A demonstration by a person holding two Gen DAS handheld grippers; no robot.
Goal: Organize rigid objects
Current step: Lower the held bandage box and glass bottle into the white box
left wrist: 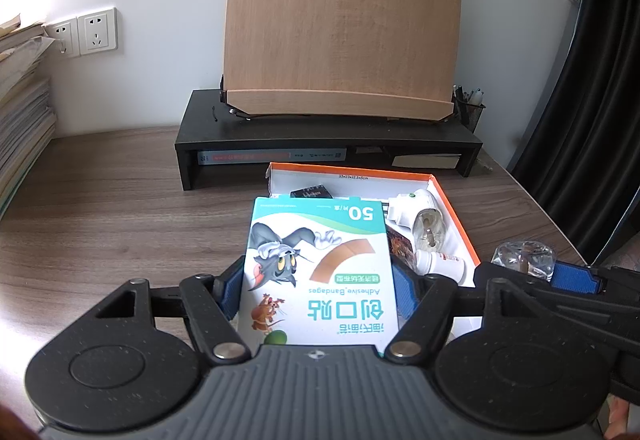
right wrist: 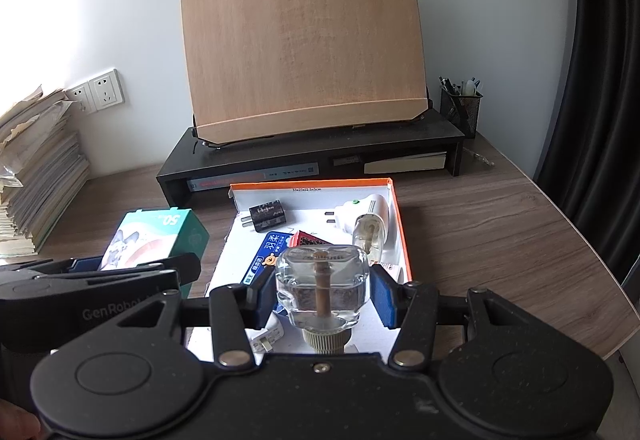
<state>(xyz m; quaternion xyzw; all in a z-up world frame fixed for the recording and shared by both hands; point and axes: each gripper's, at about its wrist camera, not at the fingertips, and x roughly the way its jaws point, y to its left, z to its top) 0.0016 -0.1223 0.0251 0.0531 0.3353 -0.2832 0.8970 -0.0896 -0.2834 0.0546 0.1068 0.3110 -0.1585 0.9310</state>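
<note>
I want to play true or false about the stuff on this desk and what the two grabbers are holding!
1. The left gripper holds the bandage box. True.
2. The right gripper holds a black charger. False: it holds a clear glass bottle.
3. The black charger lies inside the orange-edged box. True.
4. The wooden book stand lies flat on the desk. False: it stands propped on the black riser.

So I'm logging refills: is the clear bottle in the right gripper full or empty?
Partly full: the clear bottle, held sideways, shows liquid around its wick.
</note>
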